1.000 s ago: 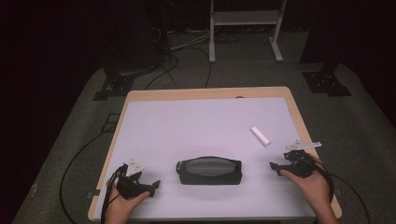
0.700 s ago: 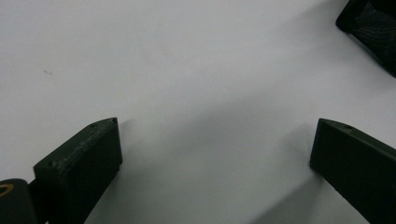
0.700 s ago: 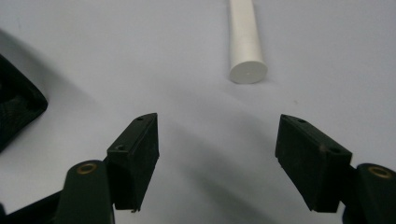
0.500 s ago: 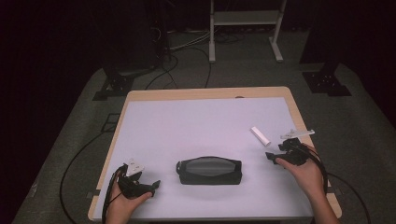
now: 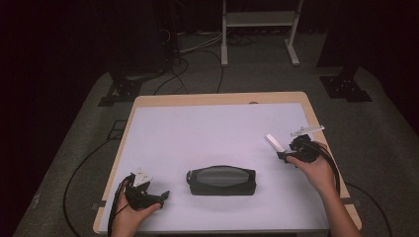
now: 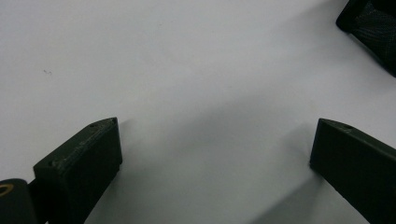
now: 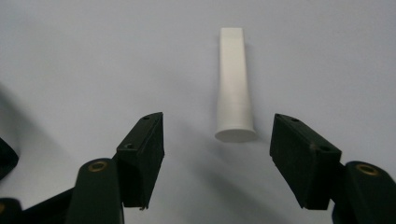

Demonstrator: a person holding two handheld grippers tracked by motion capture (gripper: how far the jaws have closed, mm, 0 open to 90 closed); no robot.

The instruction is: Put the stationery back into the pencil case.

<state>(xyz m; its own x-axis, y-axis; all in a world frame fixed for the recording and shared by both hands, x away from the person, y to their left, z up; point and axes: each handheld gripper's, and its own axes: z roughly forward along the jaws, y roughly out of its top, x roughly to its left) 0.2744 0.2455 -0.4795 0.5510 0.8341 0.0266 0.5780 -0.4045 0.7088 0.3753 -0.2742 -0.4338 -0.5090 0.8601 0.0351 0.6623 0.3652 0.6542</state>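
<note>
Right gripper (image 7: 217, 135) jaws apart and just been closing, my white tube (image 7: 233, 93) lying just ahead, cap end nearest, untouched. Tube sits near the counter (image 5: 197, 128) right edge. Left gripper (image 6: 212, 149) wide apart over bare counter, pouch (image 5: 221, 180) beside it.

Left hand (image 5: 132, 213), lower left of the high view, forearm entering from the bottom edge; left gripper (image 5: 157, 196) points toward frame right, jaws wide apart, nothing between them.

Right hand (image 5: 316, 168), right side of the frame, forearm angled up from the lower right corner. Right gripper (image 5: 283, 156) points upper left, jaws partway apart, just been closing; seemingly nothing gripped.
</note>
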